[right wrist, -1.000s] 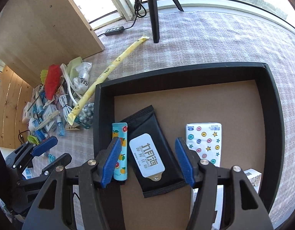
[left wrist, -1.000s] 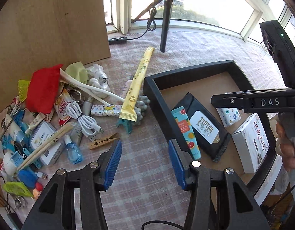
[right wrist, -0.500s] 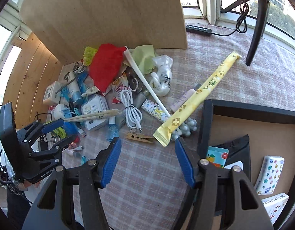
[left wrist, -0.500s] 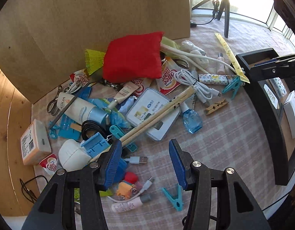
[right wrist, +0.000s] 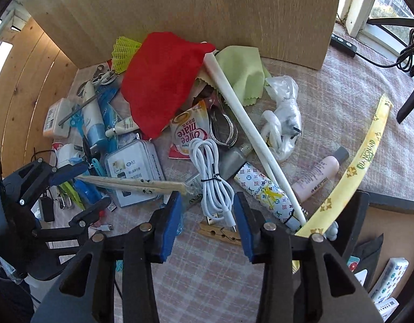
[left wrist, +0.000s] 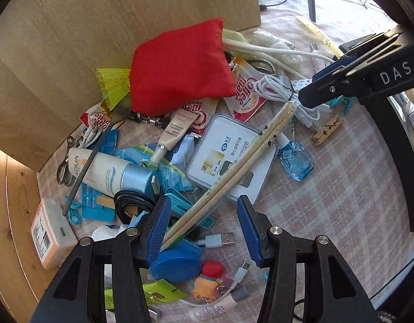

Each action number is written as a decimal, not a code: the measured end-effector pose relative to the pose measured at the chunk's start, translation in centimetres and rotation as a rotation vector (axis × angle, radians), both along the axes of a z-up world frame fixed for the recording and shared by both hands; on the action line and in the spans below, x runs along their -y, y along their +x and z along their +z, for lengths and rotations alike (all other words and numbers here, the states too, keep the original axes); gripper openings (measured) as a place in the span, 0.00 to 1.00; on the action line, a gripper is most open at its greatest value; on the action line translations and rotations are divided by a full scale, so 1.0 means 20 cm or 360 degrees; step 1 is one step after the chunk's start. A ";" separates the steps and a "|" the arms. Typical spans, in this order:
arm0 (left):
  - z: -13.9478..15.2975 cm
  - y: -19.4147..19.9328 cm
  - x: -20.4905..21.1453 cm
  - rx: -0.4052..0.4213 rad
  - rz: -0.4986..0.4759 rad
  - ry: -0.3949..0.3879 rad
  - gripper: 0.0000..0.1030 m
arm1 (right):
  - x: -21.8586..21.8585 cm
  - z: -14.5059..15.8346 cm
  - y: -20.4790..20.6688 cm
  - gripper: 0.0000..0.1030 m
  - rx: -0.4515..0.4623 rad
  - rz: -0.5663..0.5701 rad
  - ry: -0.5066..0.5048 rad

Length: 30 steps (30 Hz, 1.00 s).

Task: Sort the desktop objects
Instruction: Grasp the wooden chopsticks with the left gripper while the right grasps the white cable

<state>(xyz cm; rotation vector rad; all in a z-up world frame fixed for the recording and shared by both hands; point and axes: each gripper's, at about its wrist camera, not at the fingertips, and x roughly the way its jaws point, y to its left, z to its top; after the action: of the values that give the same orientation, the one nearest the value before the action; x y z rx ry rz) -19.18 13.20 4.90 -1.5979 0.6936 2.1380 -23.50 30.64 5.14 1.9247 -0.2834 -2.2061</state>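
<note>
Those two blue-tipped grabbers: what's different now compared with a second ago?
Both swung away from the black tray to over the clutter. The left gripper now straddles the wrapped chopsticks; the right gripper sits over the white cable, its jaws closing, pads not yet touching. Nothing was picked up or dropped; the pile looks undisturbed.

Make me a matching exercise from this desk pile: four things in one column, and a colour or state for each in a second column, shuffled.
Things:
1. cloth pouch
2. USB cable
3. chopsticks
4. clothespin

Descriptions:
A. bare wood, lying on the checked cloth
B. red, against the wooden board
C. white, coiled and tied
D. wrapped, resting across the card tin

Pairs: 1-B, 2-C, 3-D, 4-A
</note>
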 end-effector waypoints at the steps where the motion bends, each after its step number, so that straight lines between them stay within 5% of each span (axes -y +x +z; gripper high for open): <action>1: -0.01 -0.01 -0.01 0.0008 -0.0011 -0.0007 0.47 | 0.01 -0.01 -0.01 0.37 0.0004 0.0002 0.0013; 6: -0.03 -0.02 -0.01 0.0054 -0.0046 0.0011 0.47 | 0.03 -0.07 -0.04 0.33 0.0035 0.0025 0.0044; 17: -0.04 0.04 -0.07 0.0104 -0.0119 0.0000 0.04 | 0.02 -0.15 -0.05 0.23 0.0111 0.0018 0.0050; 30: 0.09 0.06 -0.03 0.0147 0.0099 0.0250 0.03 | -0.11 -0.02 0.09 0.20 0.0061 -0.0049 -0.0104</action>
<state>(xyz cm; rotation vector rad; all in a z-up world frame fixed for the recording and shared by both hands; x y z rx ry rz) -17.90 13.85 6.62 -1.6409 0.4407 2.0899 -21.63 32.76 4.69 1.9425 -0.3883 -2.1530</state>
